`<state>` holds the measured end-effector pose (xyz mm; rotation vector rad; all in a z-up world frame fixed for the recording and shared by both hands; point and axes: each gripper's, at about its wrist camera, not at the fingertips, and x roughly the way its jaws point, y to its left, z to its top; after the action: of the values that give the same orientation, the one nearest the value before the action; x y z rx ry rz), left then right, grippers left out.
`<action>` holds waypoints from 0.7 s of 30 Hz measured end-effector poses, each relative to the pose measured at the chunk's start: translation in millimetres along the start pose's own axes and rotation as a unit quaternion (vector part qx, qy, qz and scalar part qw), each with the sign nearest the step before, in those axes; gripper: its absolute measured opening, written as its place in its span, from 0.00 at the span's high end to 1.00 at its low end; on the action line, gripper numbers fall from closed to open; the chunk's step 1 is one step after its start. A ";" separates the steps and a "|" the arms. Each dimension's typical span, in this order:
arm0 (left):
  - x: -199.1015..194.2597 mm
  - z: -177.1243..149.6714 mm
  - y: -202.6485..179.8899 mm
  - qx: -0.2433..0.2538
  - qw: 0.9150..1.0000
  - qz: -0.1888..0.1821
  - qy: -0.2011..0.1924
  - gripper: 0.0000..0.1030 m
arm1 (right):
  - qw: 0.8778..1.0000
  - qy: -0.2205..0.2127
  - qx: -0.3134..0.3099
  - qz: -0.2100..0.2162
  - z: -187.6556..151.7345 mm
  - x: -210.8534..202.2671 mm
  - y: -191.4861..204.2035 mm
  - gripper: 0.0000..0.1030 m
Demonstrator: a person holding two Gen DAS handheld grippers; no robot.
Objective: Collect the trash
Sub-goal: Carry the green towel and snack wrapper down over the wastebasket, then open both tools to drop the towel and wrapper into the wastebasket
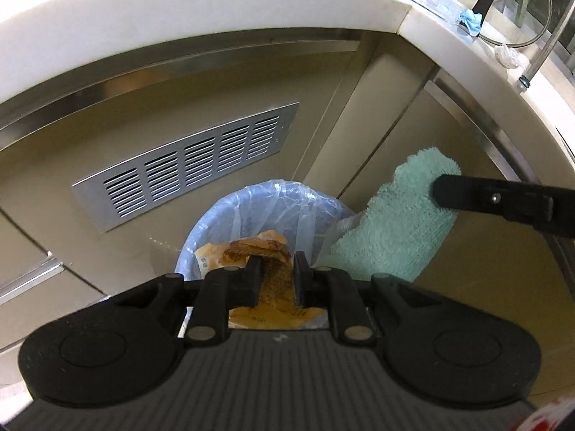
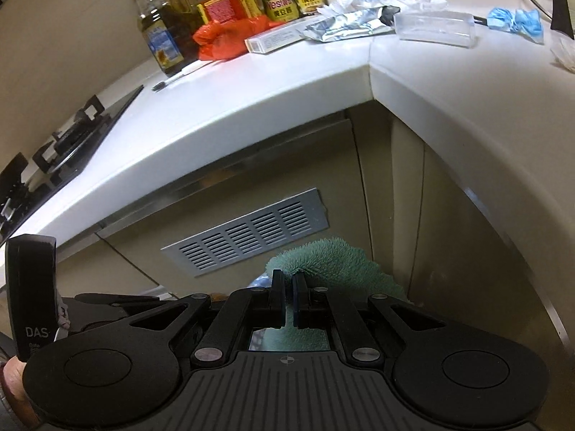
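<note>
In the left wrist view my left gripper [image 1: 277,264] hangs over a bin lined with a blue plastic bag [image 1: 251,201]. Its fingers are shut on a crumpled yellow-brown wrapper [image 1: 244,251], which fills the narrow gap between the pads. To the right, the right gripper [image 1: 444,194] holds a green fluffy cloth [image 1: 391,222] that drapes down beside the bin's rim. In the right wrist view my right gripper [image 2: 289,276] is shut on that green cloth [image 2: 323,255], which bunches over the fingertips and hides most of the bin.
White L-shaped countertop [image 2: 287,82] above beige cabinet fronts with a metal vent grille [image 1: 187,168]. On it lie a crumpled foil packet [image 2: 345,25], a clear plastic box [image 2: 435,28], a blue crumpled glove [image 2: 517,21], a red bag [image 2: 230,36], bottles and jars. Gas hob [image 2: 64,140] at left.
</note>
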<state>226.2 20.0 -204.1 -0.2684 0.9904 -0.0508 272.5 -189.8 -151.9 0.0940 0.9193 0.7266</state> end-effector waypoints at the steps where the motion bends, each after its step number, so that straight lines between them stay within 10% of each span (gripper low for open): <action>1: 1.3 0.5 -0.8 0.002 1.000 -0.002 0.000 0.80 | 1.000 0.000 0.001 -0.001 -0.3 0.1 -1.1 0.96; 21: 10.4 -7.1 2.9 -0.001 1.000 0.005 0.015 0.67 | 1.000 0.013 0.000 0.010 1.6 24.2 0.7 0.96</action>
<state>225.8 19.6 -216.9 -0.2661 1.0212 -0.0446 282.8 -174.1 -167.3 0.0948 0.9437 0.7485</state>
